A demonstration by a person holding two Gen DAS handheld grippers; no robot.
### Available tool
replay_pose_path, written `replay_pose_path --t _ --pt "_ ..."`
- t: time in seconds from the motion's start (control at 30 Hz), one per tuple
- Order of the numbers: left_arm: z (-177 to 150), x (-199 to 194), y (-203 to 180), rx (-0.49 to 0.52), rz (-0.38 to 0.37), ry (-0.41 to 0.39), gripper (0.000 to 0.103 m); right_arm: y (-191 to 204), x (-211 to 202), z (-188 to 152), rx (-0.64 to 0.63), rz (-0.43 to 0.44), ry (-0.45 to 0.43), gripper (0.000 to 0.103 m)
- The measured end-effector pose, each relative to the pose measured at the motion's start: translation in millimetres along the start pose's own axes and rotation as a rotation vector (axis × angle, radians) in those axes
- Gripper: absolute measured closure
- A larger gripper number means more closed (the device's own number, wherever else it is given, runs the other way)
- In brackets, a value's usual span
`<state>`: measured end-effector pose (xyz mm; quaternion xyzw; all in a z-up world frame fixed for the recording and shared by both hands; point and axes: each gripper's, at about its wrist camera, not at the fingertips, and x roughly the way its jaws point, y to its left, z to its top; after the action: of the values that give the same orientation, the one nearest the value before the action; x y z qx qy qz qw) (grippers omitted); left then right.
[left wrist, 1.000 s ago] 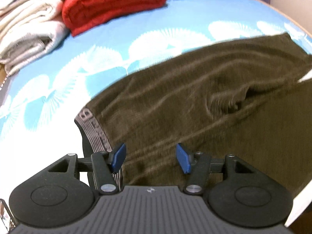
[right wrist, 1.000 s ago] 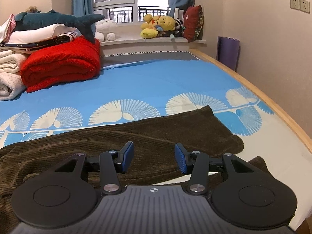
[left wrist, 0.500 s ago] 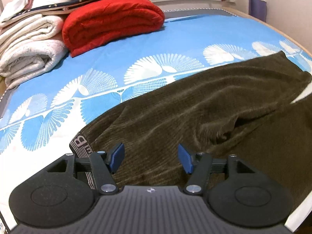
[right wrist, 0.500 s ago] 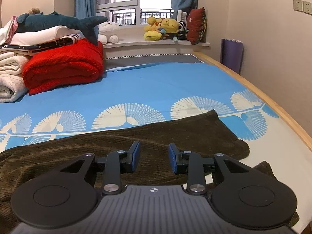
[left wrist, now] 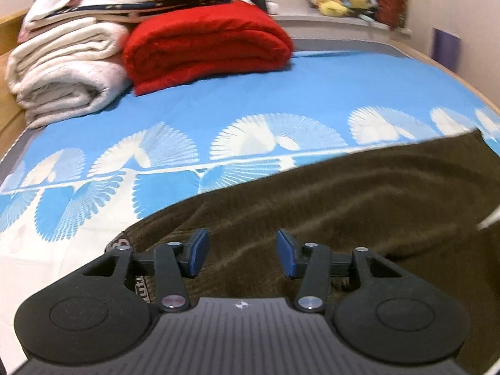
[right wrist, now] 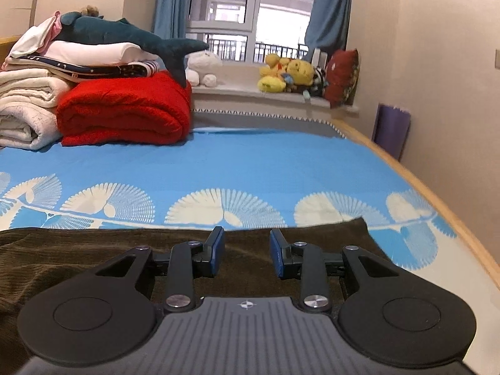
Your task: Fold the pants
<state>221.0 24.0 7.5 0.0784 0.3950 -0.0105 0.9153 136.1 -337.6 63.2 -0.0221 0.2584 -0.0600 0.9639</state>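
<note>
Dark brown corduroy pants (left wrist: 328, 206) lie spread across the near part of the bed, with the patterned waistband (left wrist: 120, 243) at the left. My left gripper (left wrist: 240, 254) is open and empty, just above the pants near the waistband end. In the right wrist view the pants (right wrist: 78, 256) run along the near edge, with a leg end (right wrist: 353, 228) at the right. My right gripper (right wrist: 247, 254) is open with a narrower gap, empty, over the leg end.
The bed sheet (right wrist: 250, 168) is blue with white fan shapes. A folded red blanket (left wrist: 206, 43) and rolled white blankets (left wrist: 62, 75) lie at the far left, with a plush shark (right wrist: 125, 36) on top. Plush toys (right wrist: 290, 73) sit on the windowsill. The wooden bed edge (right wrist: 437, 193) runs along the right.
Both grippers have tilted up and drawn back, so more of the room shows. The right gripper's jaws have narrowed. The left gripper's jaws have stayed open.
</note>
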Motion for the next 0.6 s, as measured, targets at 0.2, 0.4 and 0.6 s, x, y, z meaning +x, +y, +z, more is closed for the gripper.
replay_pose_path --t 0.2,0.4,0.6 --pt "16.2 11.5 2.3 -0.055 -0.011 -0.007 0.018 2.8 0.5 4.4 0.017 0.016 0.006 0.028" --pt "26.9 43.5 29.9 -0.144 0.018 0.017 0.017 2.8 -0.7 7.8 0.063 0.052 0.023 0.027" --pt "26.8 92.2 59.5 -0.169 0.017 0.083 0.020 -8.1 -1.6 10.6 0.155 0.094 0.043 0.027"
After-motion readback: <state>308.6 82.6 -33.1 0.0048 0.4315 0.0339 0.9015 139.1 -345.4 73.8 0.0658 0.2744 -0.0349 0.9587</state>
